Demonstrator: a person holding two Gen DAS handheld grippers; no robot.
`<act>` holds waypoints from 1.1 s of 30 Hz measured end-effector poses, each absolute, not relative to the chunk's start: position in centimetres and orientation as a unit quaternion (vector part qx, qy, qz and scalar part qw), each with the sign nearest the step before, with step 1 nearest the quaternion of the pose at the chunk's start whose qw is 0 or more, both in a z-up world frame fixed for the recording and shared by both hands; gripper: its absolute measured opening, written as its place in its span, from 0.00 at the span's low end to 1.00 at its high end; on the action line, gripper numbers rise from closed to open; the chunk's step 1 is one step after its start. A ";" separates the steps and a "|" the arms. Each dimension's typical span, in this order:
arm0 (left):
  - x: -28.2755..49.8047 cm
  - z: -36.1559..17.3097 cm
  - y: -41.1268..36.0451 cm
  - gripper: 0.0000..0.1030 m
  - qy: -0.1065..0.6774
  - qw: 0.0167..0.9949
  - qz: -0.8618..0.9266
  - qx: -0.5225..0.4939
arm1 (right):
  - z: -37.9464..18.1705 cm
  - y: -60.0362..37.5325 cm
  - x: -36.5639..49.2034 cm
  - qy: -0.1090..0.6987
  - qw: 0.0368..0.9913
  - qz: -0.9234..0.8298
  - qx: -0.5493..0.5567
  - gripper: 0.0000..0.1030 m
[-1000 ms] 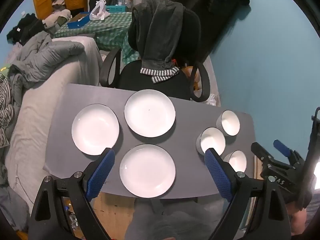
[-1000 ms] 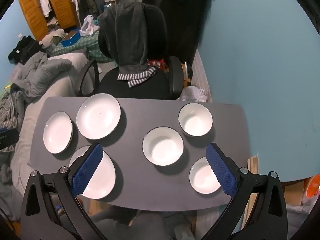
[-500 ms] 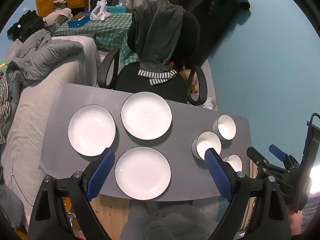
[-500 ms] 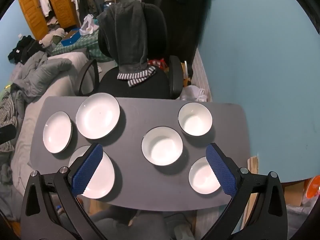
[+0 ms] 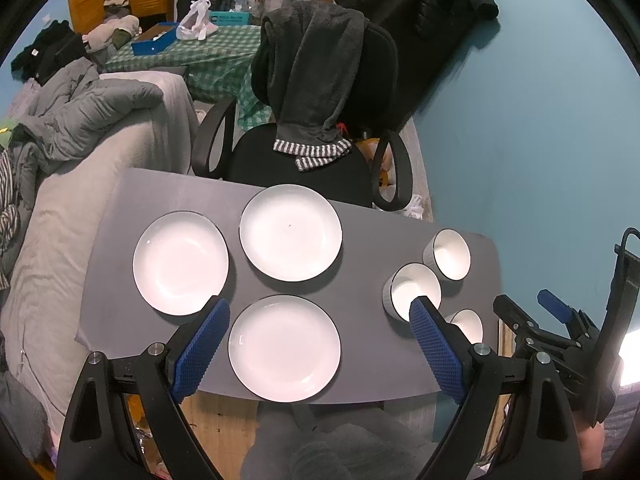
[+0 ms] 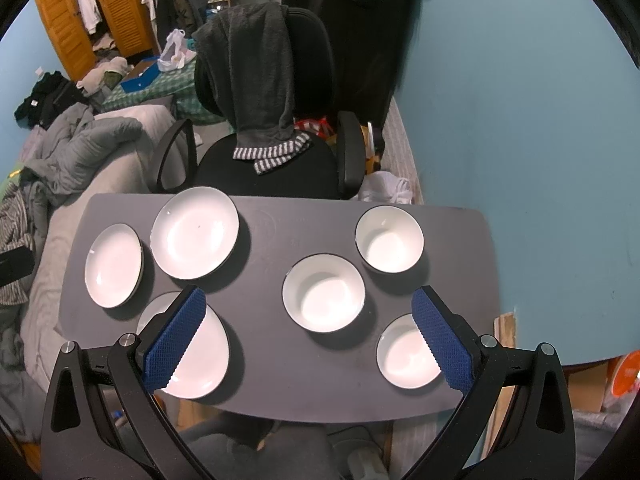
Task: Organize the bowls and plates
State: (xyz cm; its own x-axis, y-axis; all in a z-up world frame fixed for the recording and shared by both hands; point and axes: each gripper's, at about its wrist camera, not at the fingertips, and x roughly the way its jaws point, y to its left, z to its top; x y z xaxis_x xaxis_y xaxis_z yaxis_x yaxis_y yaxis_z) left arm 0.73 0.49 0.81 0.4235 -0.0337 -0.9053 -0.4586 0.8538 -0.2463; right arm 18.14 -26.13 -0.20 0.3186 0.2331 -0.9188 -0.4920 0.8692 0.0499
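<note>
Three white plates lie on the left half of the grey table (image 5: 372, 236): a far plate (image 5: 291, 232), a left plate (image 5: 181, 263) and a near plate (image 5: 284, 348). Three white bowls stand on the right half: a far bowl (image 6: 389, 238), a middle bowl (image 6: 323, 293) and a near bowl (image 6: 408, 351). My left gripper (image 5: 318, 346) hovers open high above the near plate. My right gripper (image 6: 310, 334) hangs open above the middle and near bowls. Both hold nothing. The right gripper's body (image 5: 560, 336) shows at the right edge of the left wrist view.
A black office chair (image 6: 276, 148) draped with a dark garment stands behind the table. A grey sofa (image 5: 60, 184) with clothes lies to the left. A teal wall (image 6: 520, 120) borders the right side. A person's lap (image 5: 340, 452) is below the near table edge.
The left wrist view has pulled back and shifted a little, so the table looks slightly smaller and further right. The right gripper has barely moved. No dish has changed place.
</note>
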 end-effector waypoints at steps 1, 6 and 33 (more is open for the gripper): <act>0.8 0.8 0.5 0.90 0.521 0.810 0.130 -0.236 | -0.2 -26.1 18.1 0.538 0.803 0.226 -0.120 0.98; 0.8 0.8 0.7 0.90 0.520 0.811 0.127 -0.235 | -0.2 -26.0 18.3 0.538 0.803 0.226 -0.120 0.98; 1.4 0.7 1.1 0.90 0.524 0.812 0.124 -0.227 | -0.6 -25.5 18.6 0.539 0.804 0.223 -0.116 0.98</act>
